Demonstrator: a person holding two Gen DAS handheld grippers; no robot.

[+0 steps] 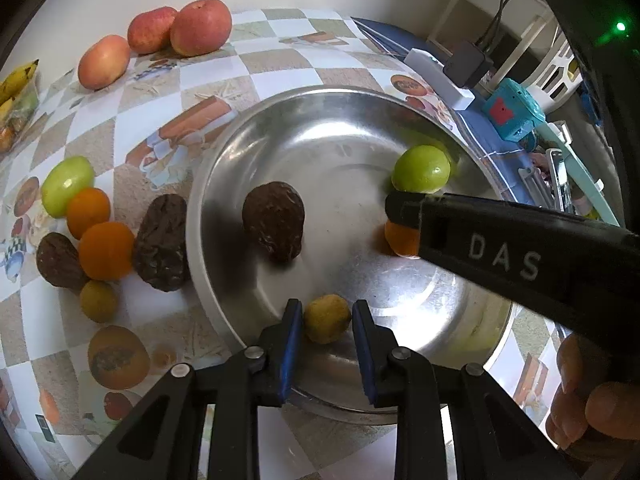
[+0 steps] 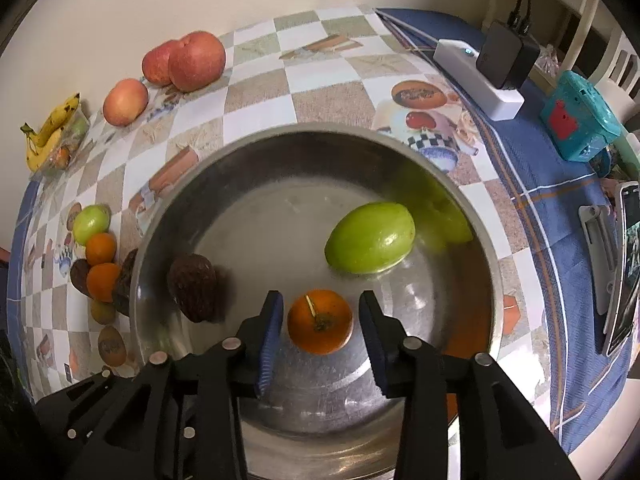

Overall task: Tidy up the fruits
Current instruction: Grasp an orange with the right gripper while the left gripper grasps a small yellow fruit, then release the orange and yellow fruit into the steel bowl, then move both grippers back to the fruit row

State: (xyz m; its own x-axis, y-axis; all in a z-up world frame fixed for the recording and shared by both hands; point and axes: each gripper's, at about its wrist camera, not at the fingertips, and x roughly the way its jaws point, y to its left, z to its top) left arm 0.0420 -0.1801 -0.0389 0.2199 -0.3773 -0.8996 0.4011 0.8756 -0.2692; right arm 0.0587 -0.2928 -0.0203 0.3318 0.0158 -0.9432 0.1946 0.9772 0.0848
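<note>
You are partway through: your steel bowl [image 1: 224,184] at frame centre holds four fruits, a wrinkled brown fruit [image 1: 273,226], a green fruit [image 1: 421,169], a small orange [image 2: 320,321] and a small yellow fruit [image 1: 327,319]. Your left gripper [image 1: 326,320] flanks the yellow fruit, its pads seemingly just clear of it; your right gripper [image 2: 320,322] stands spread around the orange, not touching. Left of the bowl a cluster [image 1: 106,251] waits; the apples [image 1: 200,27] and bananas [image 2: 52,132] sit upper left.

shiny metal bowl [image 2: 486,280]; wrinkled matt brown fruit [image 1: 274,226].
</note>
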